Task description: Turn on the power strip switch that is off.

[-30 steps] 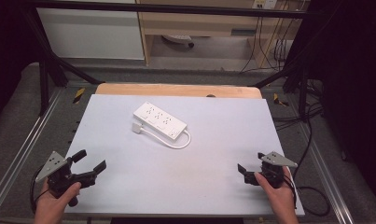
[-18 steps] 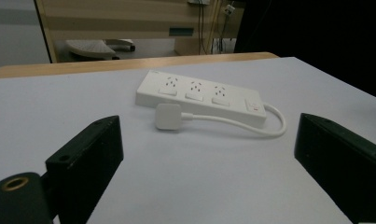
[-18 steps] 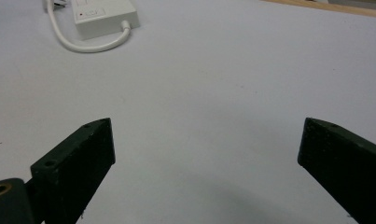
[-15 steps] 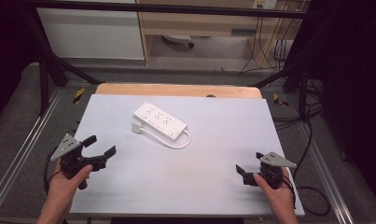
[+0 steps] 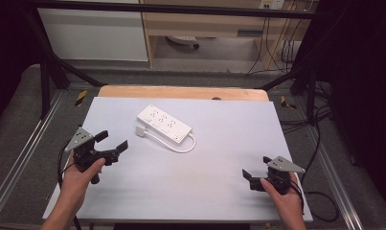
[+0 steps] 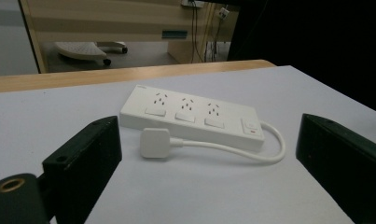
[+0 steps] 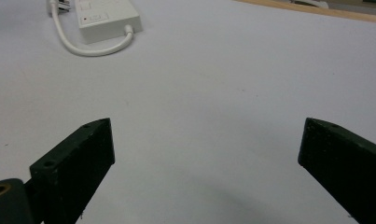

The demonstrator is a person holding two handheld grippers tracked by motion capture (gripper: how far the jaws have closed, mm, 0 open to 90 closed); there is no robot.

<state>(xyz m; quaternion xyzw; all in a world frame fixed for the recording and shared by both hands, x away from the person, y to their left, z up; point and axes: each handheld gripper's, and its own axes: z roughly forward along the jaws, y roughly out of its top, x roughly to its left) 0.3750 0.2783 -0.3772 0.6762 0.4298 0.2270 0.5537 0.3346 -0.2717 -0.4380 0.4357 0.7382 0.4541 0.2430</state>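
Nothing is picked up yet. The left gripper [image 5: 115, 142] is wide open, with the power strip [image 6: 190, 115] and its plug [image 6: 154, 142] just ahead. The right gripper [image 5: 255, 171] is open too, far from them.

Grey table [image 5: 219, 191] — wooden far edge [image 5: 181, 92]

- No legible text, brand, number or sign was found on any surface.
- The power strip [image 6: 190, 116], at 12 o'clock from the left gripper [image 5: 111, 143], carried only unlabelled sockets, switches and a red mark too small to read.
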